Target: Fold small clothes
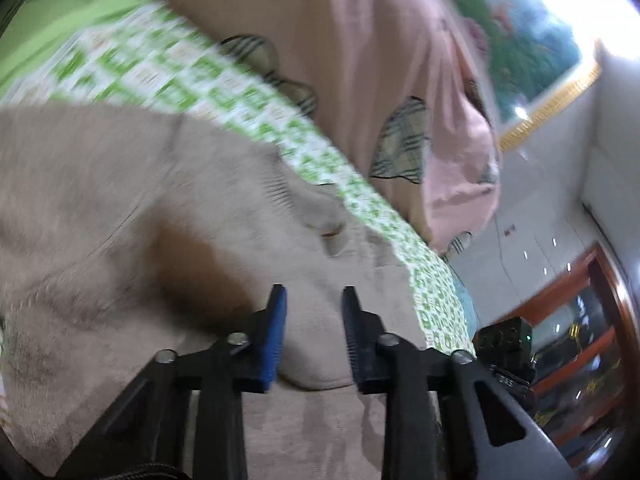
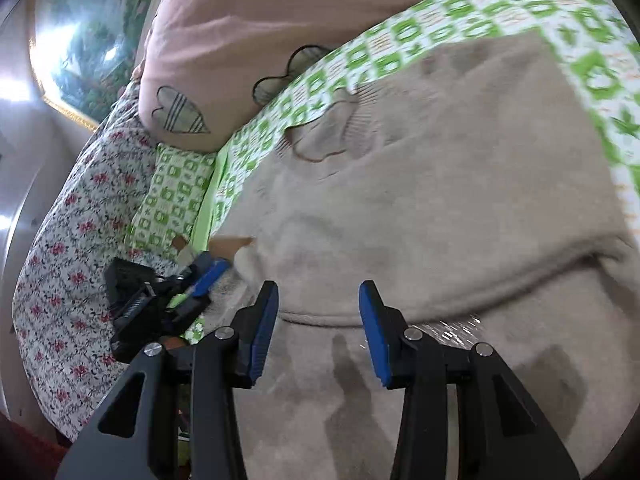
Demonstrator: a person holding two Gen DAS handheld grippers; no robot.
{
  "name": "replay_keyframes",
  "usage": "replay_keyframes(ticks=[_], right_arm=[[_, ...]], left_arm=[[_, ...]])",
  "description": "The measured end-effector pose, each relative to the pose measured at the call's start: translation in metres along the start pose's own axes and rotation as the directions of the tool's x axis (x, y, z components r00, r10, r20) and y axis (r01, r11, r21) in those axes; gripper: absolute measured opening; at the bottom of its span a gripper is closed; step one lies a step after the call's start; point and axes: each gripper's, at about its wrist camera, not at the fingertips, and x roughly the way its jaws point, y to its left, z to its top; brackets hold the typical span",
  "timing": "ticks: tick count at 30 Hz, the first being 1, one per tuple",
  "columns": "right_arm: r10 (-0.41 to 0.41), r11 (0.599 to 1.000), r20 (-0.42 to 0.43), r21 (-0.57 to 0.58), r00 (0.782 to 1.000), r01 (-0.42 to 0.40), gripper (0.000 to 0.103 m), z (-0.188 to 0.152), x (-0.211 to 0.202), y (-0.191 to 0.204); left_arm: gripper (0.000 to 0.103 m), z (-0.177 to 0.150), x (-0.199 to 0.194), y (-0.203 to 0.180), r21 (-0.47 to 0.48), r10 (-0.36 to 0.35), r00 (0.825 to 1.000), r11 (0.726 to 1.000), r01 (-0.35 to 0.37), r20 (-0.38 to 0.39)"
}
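A beige knit garment [image 1: 120,200] lies spread on a green-and-white checked sheet [image 1: 160,64], with a thick folded hem at its near edge. My left gripper [image 1: 314,320] has that rolled hem filling the narrow gap between its blue pads, and they appear shut on it. From the right wrist view the left gripper [image 2: 208,276] sits at the garment's [image 2: 440,180] left corner, where the cloth peaks up. My right gripper [image 2: 318,312] hovers over the hem fold with its jaws open. Its pads do not touch the cloth.
A pink pillow with plaid heart patches [image 2: 240,40] lies at the far side of the sheet [image 2: 440,12]. A floral cloth [image 2: 72,240] covers the bed's left edge. A framed picture [image 1: 520,40] and a wooden cabinet [image 1: 580,340] stand beyond the bed.
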Motion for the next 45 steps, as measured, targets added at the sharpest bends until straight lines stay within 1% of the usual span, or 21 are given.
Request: replay_keyframes(ticks=[1, 2, 4, 6, 8, 11, 15, 17, 21, 23, 25, 27, 29, 31, 32, 35, 37, 39, 41, 43, 45], right_arm=[[-0.004, 1.000, 0.004, 0.001, 1.000, 0.004, 0.044, -0.001, -0.003, -0.001], [-0.007, 1.000, 0.009, 0.005, 1.000, 0.007, 0.044, -0.002, -0.005, -0.002], [-0.005, 1.000, 0.014, 0.008, 1.000, 0.005, 0.044, -0.004, -0.009, -0.002], [0.002, 1.000, 0.017, 0.006, 1.000, -0.002, 0.044, -0.005, -0.011, -0.002], [0.006, 1.000, 0.018, 0.001, 1.000, -0.006, 0.044, -0.006, -0.012, -0.001], [0.015, 1.000, 0.010, -0.004, 1.000, -0.015, 0.044, -0.006, -0.007, 0.004], [0.038, 0.999, -0.006, -0.019, 0.999, -0.038, 0.044, -0.008, 0.000, 0.015], [0.037, 0.999, -0.012, -0.027, 0.999, -0.037, 0.044, -0.009, 0.002, 0.017], [0.025, 0.999, -0.013, -0.023, 1.000, -0.025, 0.044, -0.010, 0.004, 0.016], [0.025, 1.000, -0.005, -0.012, 1.000, -0.025, 0.044, -0.010, 0.002, 0.013], [0.019, 1.000, -0.003, -0.003, 1.000, -0.019, 0.044, -0.011, 0.001, 0.011], [0.012, 1.000, -0.004, 0.007, 1.000, -0.012, 0.044, -0.012, 0.001, 0.008], [0.010, 1.000, -0.001, 0.014, 1.000, -0.010, 0.044, -0.013, -0.001, 0.006], [0.008, 1.000, 0.004, 0.017, 1.000, -0.008, 0.044, -0.013, -0.003, 0.006], [0.006, 1.000, 0.007, 0.019, 1.000, -0.006, 0.044, -0.013, -0.004, 0.005], [0.000, 1.000, 0.022, 0.019, 1.000, 0.000, 0.044, -0.012, -0.009, 0.005], [-0.004, 1.000, 0.035, 0.011, 0.999, 0.004, 0.044, -0.011, -0.014, 0.003], [-0.023, 1.000, 0.046, -0.003, 0.999, 0.023, 0.044, -0.009, -0.019, 0.001], [-0.049, 0.999, 0.052, -0.003, 0.997, 0.049, 0.044, -0.006, -0.022, -0.005], [-0.068, 0.998, 0.055, 0.009, 0.996, 0.067, 0.044, -0.003, -0.024, -0.010], [-0.098, 0.995, 0.070, 0.005, 0.993, 0.098, 0.044, 0.002, -0.031, -0.013]], left_arm=[[0.014, 0.000, -0.002, -0.006, 0.021, -0.009, 1.000, 1.000, 0.009, 0.002], [0.015, 0.000, -0.004, -0.009, 0.036, -0.008, 1.000, 0.999, 0.008, 0.002], [0.018, -0.005, -0.007, -0.007, 0.029, 0.059, 0.998, 0.998, -0.058, -0.024], [0.019, -0.015, -0.010, 0.003, -0.008, 0.093, 0.994, 0.996, -0.094, -0.054], [0.027, -0.023, -0.007, 0.015, -0.048, 0.170, 0.982, 0.983, -0.174, -0.084], [0.030, -0.027, 0.003, 0.038, -0.134, 0.244, 0.964, 0.957, -0.257, -0.106], [0.030, -0.016, 0.012, 0.056, -0.244, 0.212, 0.976, 0.945, -0.217, -0.044], [0.032, -0.009, 0.017, 0.057, -0.263, 0.167, 0.986, 0.951, -0.165, -0.012], [0.032, -0.001, 0.026, 0.052, -0.273, 0.080, 0.997, 0.959, -0.075, 0.007], [0.032, 0.000, 0.033, 0.046, -0.252, 0.092, 0.996, 0.963, -0.093, -0.013], [0.032, -0.003, 0.039, 0.045, -0.259, 0.075, 0.997, 0.963, -0.079, -0.026], [0.031, -0.004, 0.039, 0.042, -0.244, 0.094, 0.995, 0.965, -0.097, -0.025], [0.017, -0.004, 0.040, 0.038, -0.235, 0.107, 0.994, 0.966, -0.108, -0.018], [0.009, -0.002, 0.039, 0.033, -0.211, 0.119, 0.993, 0.970, -0.118, -0.009], [0.008, -0.002, 0.035, 0.030, -0.196, 0.128, 0.992, 0.972, -0.125, 0.001], [0.007, -0.007, 0.013, 0.014, -0.137, 0.166, 0.986, 0.977, -0.162, 0.025], [0.007, -0.020, -0.008, 0.005, -0.113, 0.181, 0.983, 0.978, -0.177, 0.027], [0.009, -0.041, -0.025, 0.003, -0.104, 0.214, 0.977, 0.972, -0.212, 0.009], [0.009, -0.061, -0.030, 0.013, -0.103, 0.240, 0.970, 0.965, -0.243, -0.039], [0.014, -0.066, -0.030, 0.030, -0.155, 0.253, 0.965, 0.953, -0.261, -0.071], [0.021, -0.061, -0.030, 0.047, -0.231, 0.202, 0.977, 0.950, -0.212, -0.069]])
